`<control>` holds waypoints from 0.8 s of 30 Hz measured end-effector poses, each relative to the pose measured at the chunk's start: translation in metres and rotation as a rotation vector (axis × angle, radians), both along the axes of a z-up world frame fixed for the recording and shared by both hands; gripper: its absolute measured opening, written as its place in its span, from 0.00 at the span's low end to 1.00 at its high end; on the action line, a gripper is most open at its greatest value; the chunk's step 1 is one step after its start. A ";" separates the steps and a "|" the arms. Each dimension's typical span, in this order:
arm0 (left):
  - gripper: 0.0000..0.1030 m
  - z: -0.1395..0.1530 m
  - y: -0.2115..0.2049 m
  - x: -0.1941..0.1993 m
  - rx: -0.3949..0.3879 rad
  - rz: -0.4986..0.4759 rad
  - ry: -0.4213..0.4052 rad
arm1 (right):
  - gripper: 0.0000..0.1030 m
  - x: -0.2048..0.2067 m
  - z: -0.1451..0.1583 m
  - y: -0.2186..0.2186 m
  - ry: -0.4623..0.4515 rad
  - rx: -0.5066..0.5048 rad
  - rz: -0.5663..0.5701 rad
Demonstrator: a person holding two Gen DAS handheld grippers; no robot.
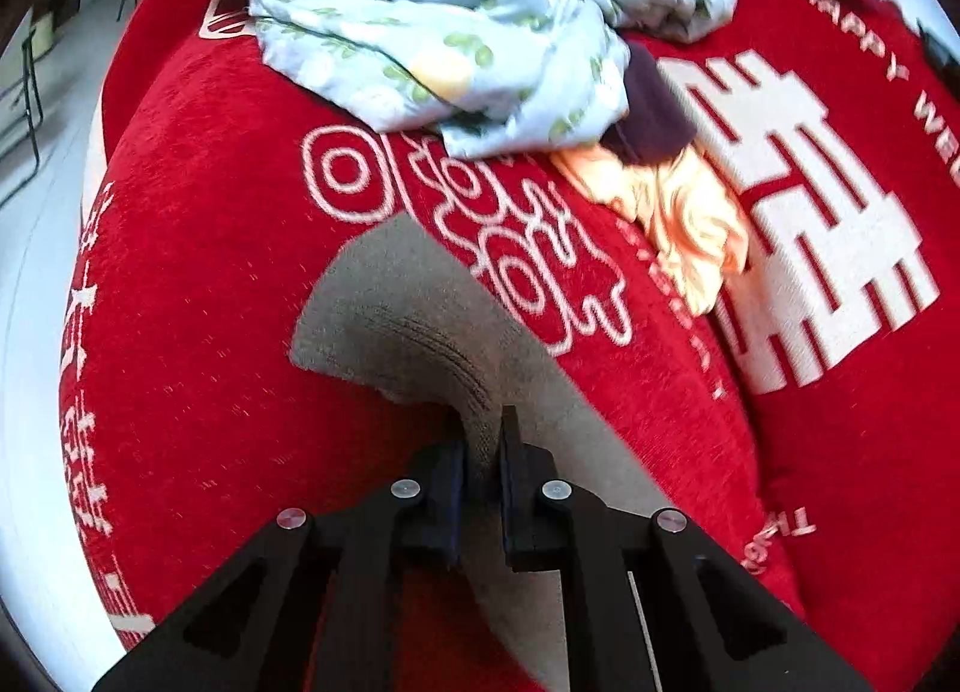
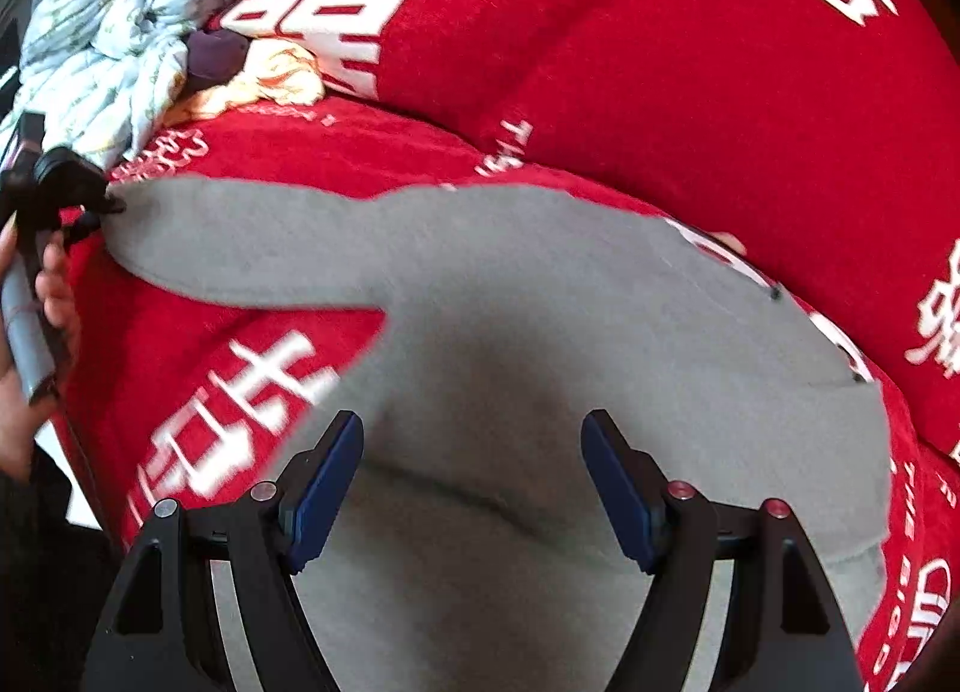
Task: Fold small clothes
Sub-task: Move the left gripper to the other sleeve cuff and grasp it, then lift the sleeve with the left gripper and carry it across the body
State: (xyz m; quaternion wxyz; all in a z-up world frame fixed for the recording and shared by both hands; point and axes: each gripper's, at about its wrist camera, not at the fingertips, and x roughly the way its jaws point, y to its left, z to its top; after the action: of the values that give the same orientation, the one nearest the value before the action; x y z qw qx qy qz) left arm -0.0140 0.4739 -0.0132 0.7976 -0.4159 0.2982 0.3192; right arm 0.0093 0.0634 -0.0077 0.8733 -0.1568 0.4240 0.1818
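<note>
A small grey garment (image 2: 540, 302) lies flat on a red cover with white lettering (image 2: 660, 62). One sleeve (image 2: 240, 236) reaches out to the left. In the right wrist view my left gripper (image 2: 102, 203) pinches that sleeve's end, with a hand (image 2: 54, 284) holding it. In the left wrist view the left gripper (image 1: 480, 440) is shut on the ribbed grey cuff (image 1: 396, 302), which rises in a fold between the pads. My right gripper (image 2: 471, 434) hovers open over the garment's body, with only flat grey cloth below its fingers.
A heap of clothes sits further back: a light blue leaf-print piece (image 1: 432, 14), a peach cloth (image 1: 690, 212) and a dark purple piece (image 1: 651, 110). The red seat's edge drops to a pale floor (image 1: 36, 272) on the left.
</note>
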 end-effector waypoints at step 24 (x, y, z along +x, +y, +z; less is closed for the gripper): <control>0.10 0.041 -0.042 0.003 0.226 -0.054 0.007 | 0.75 0.076 -0.021 0.039 -0.003 -0.043 -0.030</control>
State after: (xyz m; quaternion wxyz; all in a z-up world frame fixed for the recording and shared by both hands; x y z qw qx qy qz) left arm -0.0113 0.4323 0.0277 0.8466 -0.3139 0.2742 0.3309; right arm 0.0857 0.1024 -0.0292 0.8730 -0.1694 0.4287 0.1593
